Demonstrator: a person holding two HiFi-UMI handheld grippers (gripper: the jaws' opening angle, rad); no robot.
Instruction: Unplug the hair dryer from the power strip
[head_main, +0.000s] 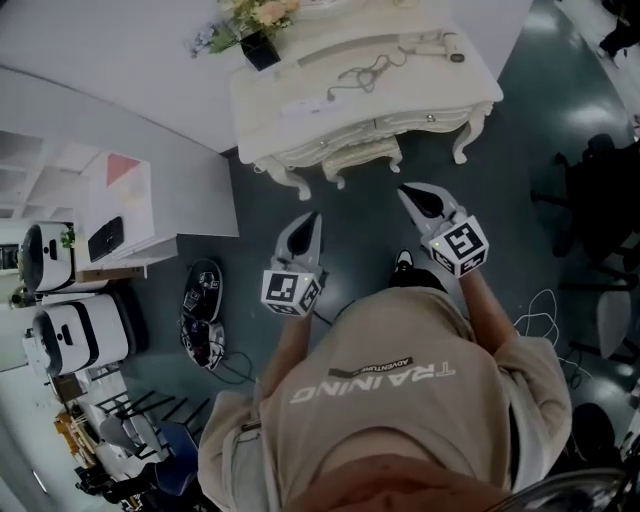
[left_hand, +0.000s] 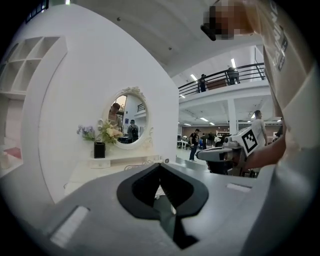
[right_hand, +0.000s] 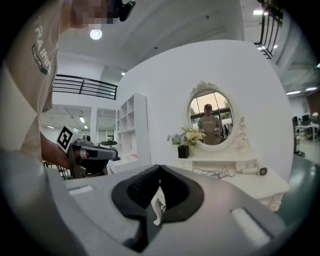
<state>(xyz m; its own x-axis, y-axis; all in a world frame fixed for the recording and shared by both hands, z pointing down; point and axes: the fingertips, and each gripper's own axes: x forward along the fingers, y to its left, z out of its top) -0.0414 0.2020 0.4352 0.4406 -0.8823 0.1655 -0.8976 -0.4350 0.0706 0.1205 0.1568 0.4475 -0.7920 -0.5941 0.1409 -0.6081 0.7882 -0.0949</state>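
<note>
hair dryer (head_main: 440, 45) lies on the white dressing table (head_main: 420, 88), well ahead of both grippers. left gripper (head_main: 313, 220) and right gripper (head_main: 405, 192) hold their jaws pressed together, empty. where its cord (head_main: 365, 72) ends is too small to make out.

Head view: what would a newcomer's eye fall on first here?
The white dressing table at top centre, with the hair dryer and loose cord lying on it. Below it, the left tongs and right tongs hang shut and empty over the dark floor.
</note>
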